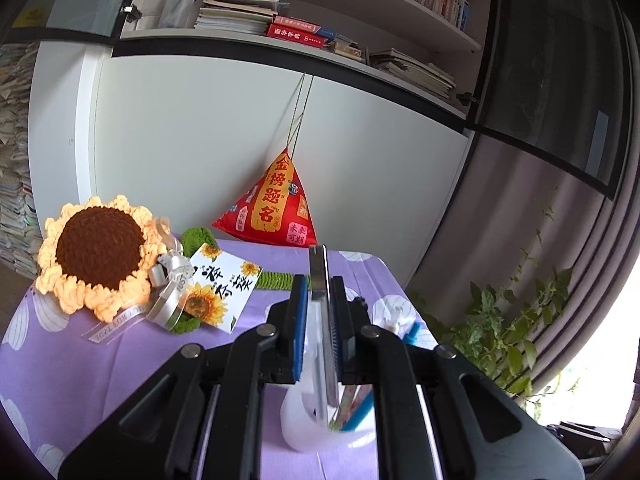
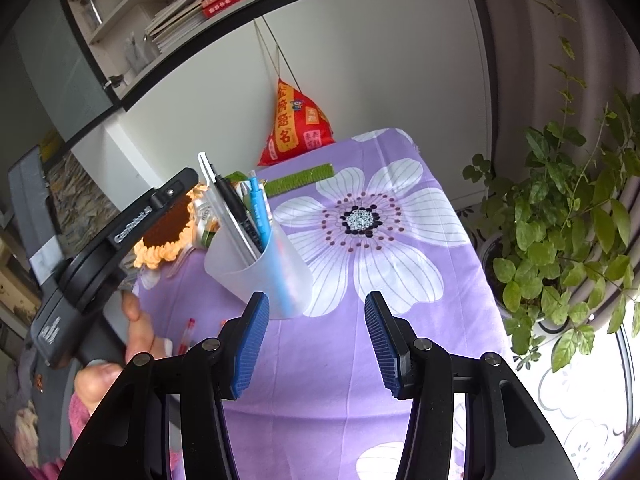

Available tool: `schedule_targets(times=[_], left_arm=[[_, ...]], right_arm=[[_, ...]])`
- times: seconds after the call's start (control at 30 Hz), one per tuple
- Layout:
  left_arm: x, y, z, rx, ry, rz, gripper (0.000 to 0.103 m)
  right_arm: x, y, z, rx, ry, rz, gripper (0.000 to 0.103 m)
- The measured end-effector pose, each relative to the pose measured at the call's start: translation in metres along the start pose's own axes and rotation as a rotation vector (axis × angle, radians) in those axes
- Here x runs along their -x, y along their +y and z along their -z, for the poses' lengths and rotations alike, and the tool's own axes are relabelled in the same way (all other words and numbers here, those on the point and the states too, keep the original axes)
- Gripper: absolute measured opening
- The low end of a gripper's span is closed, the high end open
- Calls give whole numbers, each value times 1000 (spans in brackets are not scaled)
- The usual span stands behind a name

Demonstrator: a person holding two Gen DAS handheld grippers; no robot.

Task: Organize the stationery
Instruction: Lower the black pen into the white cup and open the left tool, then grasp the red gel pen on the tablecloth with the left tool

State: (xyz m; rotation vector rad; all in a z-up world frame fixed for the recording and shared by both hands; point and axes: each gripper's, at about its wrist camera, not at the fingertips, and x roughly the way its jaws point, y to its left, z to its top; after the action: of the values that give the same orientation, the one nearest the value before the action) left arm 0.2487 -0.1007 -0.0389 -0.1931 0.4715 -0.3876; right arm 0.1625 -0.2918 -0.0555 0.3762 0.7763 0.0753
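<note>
The left gripper is clamped on a flat metal ruler, which stands on edge between the blue pads and projects forward beyond the fingertips. Its lower end descends behind the fingers toward the translucent pen cup directly below the gripper. Whether the ruler's end already rests inside the cup cannot be confirmed from this view.

The right gripper is spread wide and holds nothing. The pen cup sits just ahead of its left finger on the purple floral tablecloth. A white pen, a black pen and a blue pen lean in it.

Handling assessment: the ruler is judged thin, stiff, light and smooth-faced, so liable to slide through the pads if the clamp eases. Holding across the flat faces near mid-length, as now, appears sound. The cup looks light and thin-walled, so likely to tip if knocked at the rim.

View comparison: the right wrist camera shows the cup's contents, a red pen lying on the cloth left of its fingers, and the hand on the left device. The left wrist camera alone shows the grip on the ruler and the crocheted sunflower with its card ahead-left.
</note>
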Motion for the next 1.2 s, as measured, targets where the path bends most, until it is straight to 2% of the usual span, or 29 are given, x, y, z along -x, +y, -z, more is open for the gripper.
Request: schedule_targets(times=[0.33,0.5,0.57,0.63,0.67,0.83,0.93,1.1,1.2], left_arm=[[34,27,-3,54,14,5,9],[51,50,-2,76,39,-33,11],[56,58,1,75,63,-57,28],[65,70,8,78,85,-84,40],[67,74,10,78,94,-94,41],[67,99,33,69,214,-112,38],[60,107,47,49,288,-128,32],[41,101,64,-8,391,-117,28],[24,99,69,-25,452,-137,19]], right_arm=[[3,16,3,31,5,-6,50],[1,27,5,57,13,-15,50],[-1,33,7,70,20,-20,50],[-5,42,9,91,33,-28,50],[-7,47,10,104,40,-32,50],[-20,70,16,153,75,-54,50],[-27,82,20,178,95,-63,50],[-32,95,25,212,114,-56,50],[-33,98,28,221,121,-40,50]])
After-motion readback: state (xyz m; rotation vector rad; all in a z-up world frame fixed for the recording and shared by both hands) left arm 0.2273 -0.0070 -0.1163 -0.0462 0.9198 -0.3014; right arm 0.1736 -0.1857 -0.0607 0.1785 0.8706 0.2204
